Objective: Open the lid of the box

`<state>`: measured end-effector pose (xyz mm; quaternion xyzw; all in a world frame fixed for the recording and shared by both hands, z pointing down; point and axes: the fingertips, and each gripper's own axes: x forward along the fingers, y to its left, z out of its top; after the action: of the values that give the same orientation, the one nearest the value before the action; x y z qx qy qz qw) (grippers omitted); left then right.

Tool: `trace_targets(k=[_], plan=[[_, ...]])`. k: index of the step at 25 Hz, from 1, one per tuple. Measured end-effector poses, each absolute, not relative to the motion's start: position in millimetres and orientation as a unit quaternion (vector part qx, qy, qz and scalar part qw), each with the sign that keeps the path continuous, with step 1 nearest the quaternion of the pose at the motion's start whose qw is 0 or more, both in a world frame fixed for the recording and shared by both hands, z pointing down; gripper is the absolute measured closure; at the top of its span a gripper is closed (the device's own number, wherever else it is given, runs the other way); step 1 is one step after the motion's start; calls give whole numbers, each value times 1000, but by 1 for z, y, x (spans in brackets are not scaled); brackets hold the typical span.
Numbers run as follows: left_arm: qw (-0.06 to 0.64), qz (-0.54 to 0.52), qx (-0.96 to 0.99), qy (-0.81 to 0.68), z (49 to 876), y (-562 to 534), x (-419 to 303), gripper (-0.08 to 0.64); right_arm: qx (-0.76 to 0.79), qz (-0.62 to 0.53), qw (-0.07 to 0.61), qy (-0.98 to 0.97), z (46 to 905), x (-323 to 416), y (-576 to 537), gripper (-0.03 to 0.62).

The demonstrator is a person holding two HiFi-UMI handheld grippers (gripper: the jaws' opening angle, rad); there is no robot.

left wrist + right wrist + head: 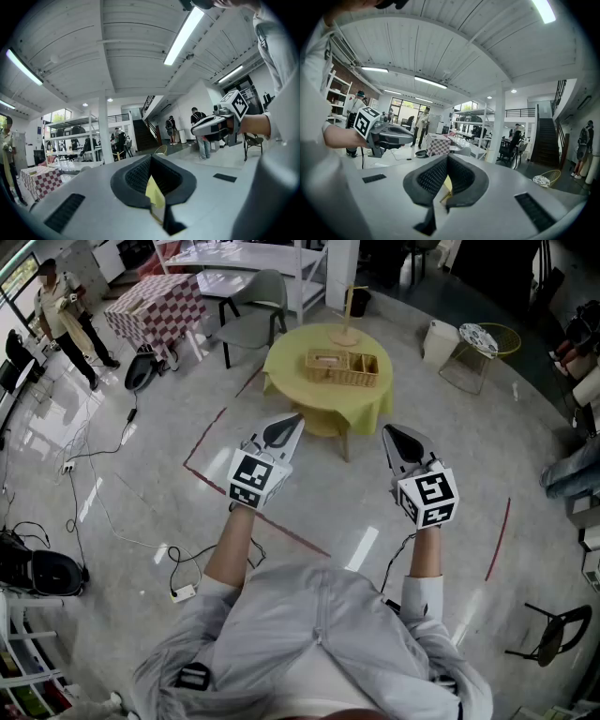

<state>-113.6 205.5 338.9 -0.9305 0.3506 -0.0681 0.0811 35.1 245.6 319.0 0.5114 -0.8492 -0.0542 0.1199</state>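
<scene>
A wicker box [341, 367] stands on a round table with a yellow cloth [300, 399], well ahead of me across the floor. A wooden stand [347, 332] rises behind the box. I hold both grippers at chest height, short of the table and touching nothing. My left gripper [284, 430] points toward the table's left side, its jaws shut and empty. My right gripper [397, 439] points toward the table's right side, jaws together with nothing in them. In the left gripper view the black pads [136, 180] meet. A sliver of yellow shows between the pads [427, 180] in the right gripper view.
A grey chair [253, 320] stands left of the table, a checked-cloth table [155, 307] beyond it. A person [64, 310] stands far left. Cables [122, 521] and red tape lines [248, 517] cross the floor. A white bin [439, 341] and a wire side table [480, 351] sit at right.
</scene>
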Motion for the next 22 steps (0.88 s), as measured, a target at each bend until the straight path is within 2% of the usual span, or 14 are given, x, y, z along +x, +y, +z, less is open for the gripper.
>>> trace_targets(k=[22], plan=[[59, -92, -920, 376, 359, 202, -56, 532, 490, -18, 77, -868, 331, 94, 235, 571]])
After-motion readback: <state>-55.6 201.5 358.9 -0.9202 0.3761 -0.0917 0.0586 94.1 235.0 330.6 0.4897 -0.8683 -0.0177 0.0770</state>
